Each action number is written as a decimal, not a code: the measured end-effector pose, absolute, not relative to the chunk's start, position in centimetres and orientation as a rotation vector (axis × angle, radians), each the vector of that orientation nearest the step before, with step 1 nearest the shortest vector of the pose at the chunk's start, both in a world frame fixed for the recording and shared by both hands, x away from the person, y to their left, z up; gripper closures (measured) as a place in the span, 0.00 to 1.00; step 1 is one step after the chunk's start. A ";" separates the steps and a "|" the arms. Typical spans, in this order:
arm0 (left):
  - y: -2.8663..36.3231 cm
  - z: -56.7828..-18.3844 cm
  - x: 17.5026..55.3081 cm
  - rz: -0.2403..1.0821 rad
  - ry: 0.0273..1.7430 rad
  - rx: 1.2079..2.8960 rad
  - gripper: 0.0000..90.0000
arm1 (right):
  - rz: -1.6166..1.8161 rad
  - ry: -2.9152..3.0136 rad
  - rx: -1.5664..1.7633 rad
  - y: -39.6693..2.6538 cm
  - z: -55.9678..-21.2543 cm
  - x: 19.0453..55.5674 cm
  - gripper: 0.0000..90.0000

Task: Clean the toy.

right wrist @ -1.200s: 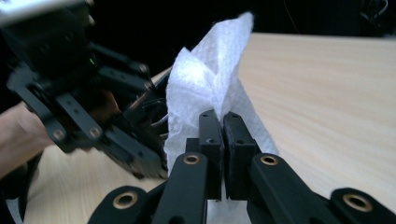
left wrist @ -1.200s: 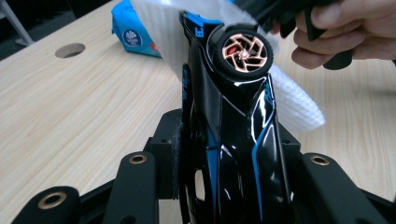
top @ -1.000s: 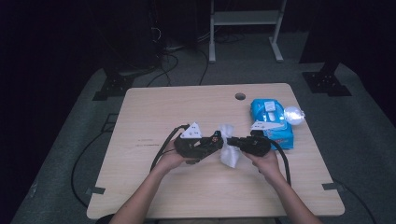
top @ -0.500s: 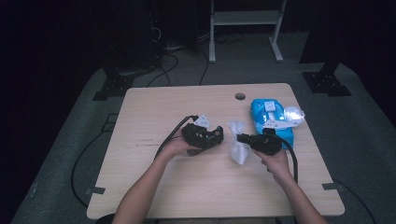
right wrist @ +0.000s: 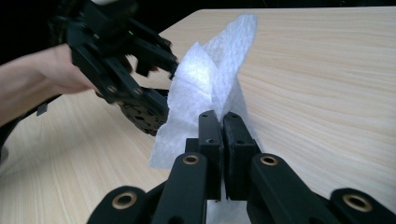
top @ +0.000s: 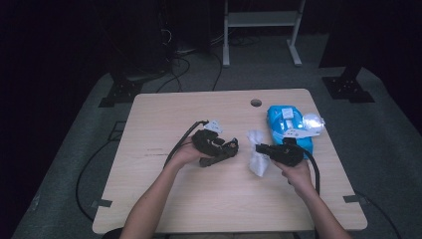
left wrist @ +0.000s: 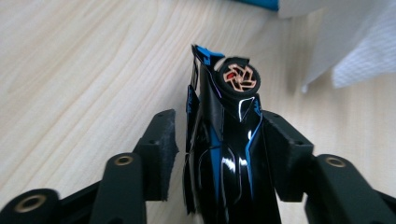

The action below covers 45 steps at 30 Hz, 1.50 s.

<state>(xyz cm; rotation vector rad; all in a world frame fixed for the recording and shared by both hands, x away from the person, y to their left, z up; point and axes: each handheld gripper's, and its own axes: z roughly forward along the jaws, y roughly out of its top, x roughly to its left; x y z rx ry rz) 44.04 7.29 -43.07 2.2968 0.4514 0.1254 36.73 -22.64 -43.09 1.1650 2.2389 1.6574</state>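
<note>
Wipe in the right gripper, glossy black object between the left gripper's loosening jaws.

Over on the right, the right gripper (right wrist: 223,122) has its jaws pressed tight together on a white wipe (right wrist: 210,84), which stands up crumpled above the wooden table (top: 164,114), just in front of the blue wipes pack (top: 286,122). The left gripper (left wrist: 217,140) has a shiny black-and-blue object (left wrist: 224,154) (there's a small orange pinwheel mark on its round tip) sitting between its jaws; they have just been opening. The right-hand pad lies against it, the left-hand one stands clear with a gap showing. From above, the two grippers face each other at mid-table, near but apart, wipe between them.
</note>
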 end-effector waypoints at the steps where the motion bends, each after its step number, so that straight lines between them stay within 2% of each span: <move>1: 7.3 -43.1 44.0 0.125 0.451 2.297 0.50 | 1.657 2.239 1.165 -22.6 -43.1 36.7 0.96; 8: 9.7 -41.6 44.5 0.075 0.503 2.180 0.48 | 1.637 2.241 1.175 -23.0 -43.2 36.6 0.96; 17: 10.3 -42.6 44.8 0.024 0.565 2.183 0.44 | 1.624 2.258 1.169 -22.8 -43.4 36.7 0.96; 22: 10.4 -42.8 44.6 0.011 0.567 2.162 0.45 | 1.610 2.265 1.167 -23.1 -43.3 36.5 0.96; 39: 7.9 -43.7 41.5 0.050 0.447 2.239 0.40 | 1.537 2.294 1.170 -24.7 -43.7 35.4 0.96; 45: 6.4 -45.1 39.8 0.114 0.401 2.293 0.39 | 1.473 2.338 1.170 -25.2 -44.2 34.7 0.96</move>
